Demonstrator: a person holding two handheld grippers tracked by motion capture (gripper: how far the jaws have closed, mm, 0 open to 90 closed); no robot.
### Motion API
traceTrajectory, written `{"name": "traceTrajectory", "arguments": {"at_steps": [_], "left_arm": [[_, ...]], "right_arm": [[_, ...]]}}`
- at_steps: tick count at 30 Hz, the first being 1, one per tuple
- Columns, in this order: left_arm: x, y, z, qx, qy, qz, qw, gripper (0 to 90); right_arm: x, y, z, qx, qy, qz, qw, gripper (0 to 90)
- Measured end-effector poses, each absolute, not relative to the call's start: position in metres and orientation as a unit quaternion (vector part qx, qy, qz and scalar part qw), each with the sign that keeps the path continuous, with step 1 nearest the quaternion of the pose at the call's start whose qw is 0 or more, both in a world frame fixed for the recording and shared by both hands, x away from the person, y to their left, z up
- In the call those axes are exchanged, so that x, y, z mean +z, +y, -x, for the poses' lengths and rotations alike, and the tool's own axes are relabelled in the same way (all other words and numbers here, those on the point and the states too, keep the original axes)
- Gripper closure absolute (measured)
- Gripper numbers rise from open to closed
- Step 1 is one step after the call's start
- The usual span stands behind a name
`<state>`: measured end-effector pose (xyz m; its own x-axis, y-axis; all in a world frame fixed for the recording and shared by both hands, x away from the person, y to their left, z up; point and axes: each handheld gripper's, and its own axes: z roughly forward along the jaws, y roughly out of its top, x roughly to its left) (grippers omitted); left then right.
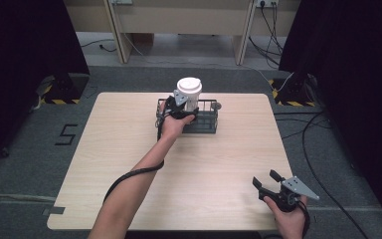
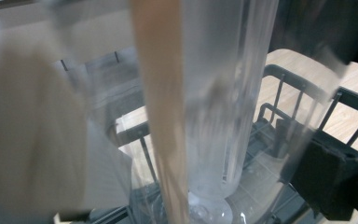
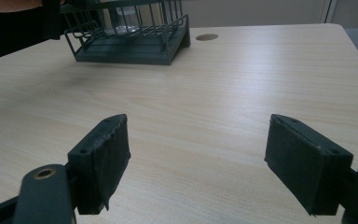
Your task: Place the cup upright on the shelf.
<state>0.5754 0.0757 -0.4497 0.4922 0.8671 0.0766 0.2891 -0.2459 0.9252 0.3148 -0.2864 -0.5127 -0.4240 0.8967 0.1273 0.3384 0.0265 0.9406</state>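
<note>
Carefully we keep the left tongs (image 1: 181, 110) clamped on the cup (image 1: 188, 92), lowering it straight into the rack (image 1: 205, 124); right tongs (image 1: 267, 185) gape empty.

— Any writing you can read from here?
— Just a black "5" (image 1: 67, 134) marked on the grey floor (image 1: 25, 149), at about nine o'clock from the table (image 1: 129, 149). Nothing else is legible.
</note>
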Motion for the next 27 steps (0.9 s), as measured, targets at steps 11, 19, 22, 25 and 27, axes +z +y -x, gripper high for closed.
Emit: {"name": "traceTrajectory", "arguments": {"at_steps": [11,19,22,25,27], "left_arm": [[-0.446,0.086,-0.561,0.305,0.396,-0.717,0.486,13.9],[-0.443,0.093,-0.549,0.306,0.384,-0.714,0.498,14.1],[-0.443,0.097,-0.543,0.301,0.383,-0.714,0.503,14.2],[-0.443,0.100,-0.540,0.301,0.382,-0.713,0.504,14.2],[-0.442,0.104,-0.537,0.300,0.383,-0.713,0.505,14.2]], "right_arm": [[-0.513,-0.286,-0.315,0.519,0.665,-0.465,0.269,22.4],[-0.513,-0.285,-0.315,0.518,0.666,-0.465,0.269,22.4],[-0.513,-0.285,-0.315,0.518,0.666,-0.465,0.270,22.4],[-0.513,-0.285,-0.315,0.518,0.665,-0.466,0.269,22.4],[-0.513,-0.285,-0.315,0.517,0.665,-0.465,0.271,22.4]]}}
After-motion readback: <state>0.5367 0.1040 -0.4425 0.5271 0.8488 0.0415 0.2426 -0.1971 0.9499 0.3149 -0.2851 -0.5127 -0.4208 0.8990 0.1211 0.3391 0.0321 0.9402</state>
